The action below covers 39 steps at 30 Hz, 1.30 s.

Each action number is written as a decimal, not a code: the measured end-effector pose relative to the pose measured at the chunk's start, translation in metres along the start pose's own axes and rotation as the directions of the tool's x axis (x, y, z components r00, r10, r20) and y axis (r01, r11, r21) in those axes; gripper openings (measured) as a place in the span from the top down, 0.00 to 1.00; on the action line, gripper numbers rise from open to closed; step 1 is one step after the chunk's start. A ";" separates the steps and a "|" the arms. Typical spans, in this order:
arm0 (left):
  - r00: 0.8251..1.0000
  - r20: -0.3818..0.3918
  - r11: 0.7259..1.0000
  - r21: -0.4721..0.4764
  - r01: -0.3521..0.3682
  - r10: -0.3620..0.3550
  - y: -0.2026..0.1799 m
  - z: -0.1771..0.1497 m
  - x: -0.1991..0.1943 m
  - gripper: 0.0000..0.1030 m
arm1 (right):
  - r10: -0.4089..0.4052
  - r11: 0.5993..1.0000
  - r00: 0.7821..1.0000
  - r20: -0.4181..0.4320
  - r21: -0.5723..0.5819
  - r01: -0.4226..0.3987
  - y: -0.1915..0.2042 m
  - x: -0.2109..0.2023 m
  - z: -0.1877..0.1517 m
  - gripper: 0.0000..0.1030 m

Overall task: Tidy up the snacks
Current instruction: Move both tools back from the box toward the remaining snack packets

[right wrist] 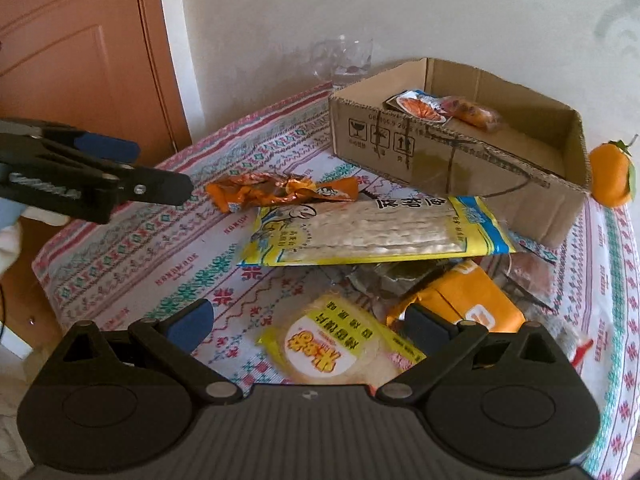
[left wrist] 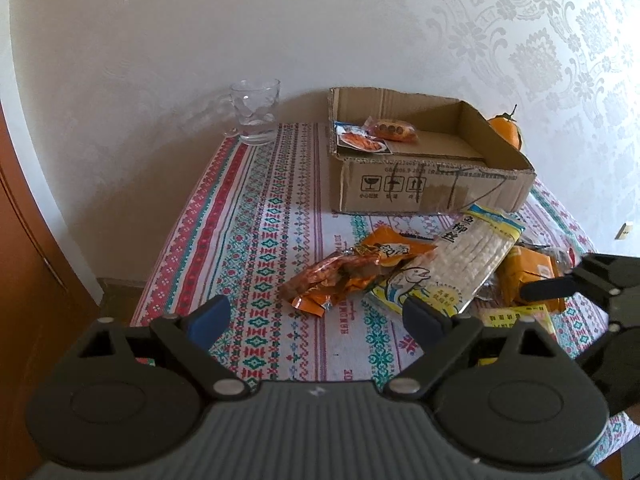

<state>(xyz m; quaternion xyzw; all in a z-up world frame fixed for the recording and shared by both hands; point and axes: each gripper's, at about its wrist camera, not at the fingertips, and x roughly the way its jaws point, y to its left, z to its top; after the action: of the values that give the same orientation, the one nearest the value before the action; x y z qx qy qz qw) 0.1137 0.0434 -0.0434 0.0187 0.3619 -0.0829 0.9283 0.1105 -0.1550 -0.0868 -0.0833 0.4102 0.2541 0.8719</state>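
Observation:
A cardboard box (left wrist: 432, 190) (right wrist: 452, 160) stands at the back of the table with two snack packs (left wrist: 372, 136) (right wrist: 440, 110) inside. Loose snacks lie in front of it: a crumpled orange wrapper (left wrist: 336, 276) (right wrist: 276, 190), a long yellow fish-strip pack (left wrist: 452, 264) (right wrist: 372, 228), an orange pack (left wrist: 528, 272) (right wrist: 468, 296) and a round yellow-labelled pack (right wrist: 332, 344). My left gripper (left wrist: 316, 320) is open and empty, hovering just short of the orange wrapper. My right gripper (right wrist: 308, 320) is open and empty, over the round pack.
A glass mug (left wrist: 256, 112) (right wrist: 344, 60) stands at the back left by the wall. An orange fruit (left wrist: 506, 130) (right wrist: 612, 178) sits right of the box. The patterned tablecloth (left wrist: 256, 240) (right wrist: 132, 256) ends near a brown door (right wrist: 80, 60) on the left.

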 end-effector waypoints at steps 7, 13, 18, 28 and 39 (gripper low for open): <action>1.000 -0.003 1.000 -0.018 -0.002 0.002 0.007 -0.002 0.002 0.10 | 0.047 0.999 0.994 -0.098 0.003 -0.047 0.003 -0.001 -0.006 0.00; 1.000 -0.017 1.000 -0.007 0.005 -0.005 0.010 0.000 0.019 0.10 | 0.049 0.999 0.989 -0.141 -0.006 -0.050 0.010 -0.002 -0.013 0.00; 0.999 -0.041 0.998 0.052 0.028 -0.026 0.006 0.010 0.045 0.10 | 0.011 0.999 0.992 -0.126 -0.029 -0.015 0.011 0.001 -0.015 0.00; 0.995 -0.084 0.988 0.140 0.066 -0.055 -0.006 0.030 0.093 0.09 | -0.035 0.997 0.993 -0.114 -0.078 0.026 0.016 0.004 -0.017 0.00; 0.990 -0.137 0.993 0.107 0.043 -0.028 0.012 0.034 0.114 0.09 | -0.038 0.996 0.995 -0.092 -0.079 0.030 0.015 0.001 -0.022 0.00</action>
<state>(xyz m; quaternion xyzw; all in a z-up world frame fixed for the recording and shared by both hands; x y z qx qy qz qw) 0.2209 0.0364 -0.0959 0.0690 0.4191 -0.1176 0.8977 0.0881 -0.1496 -0.1010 -0.1357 0.4388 0.2507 0.8521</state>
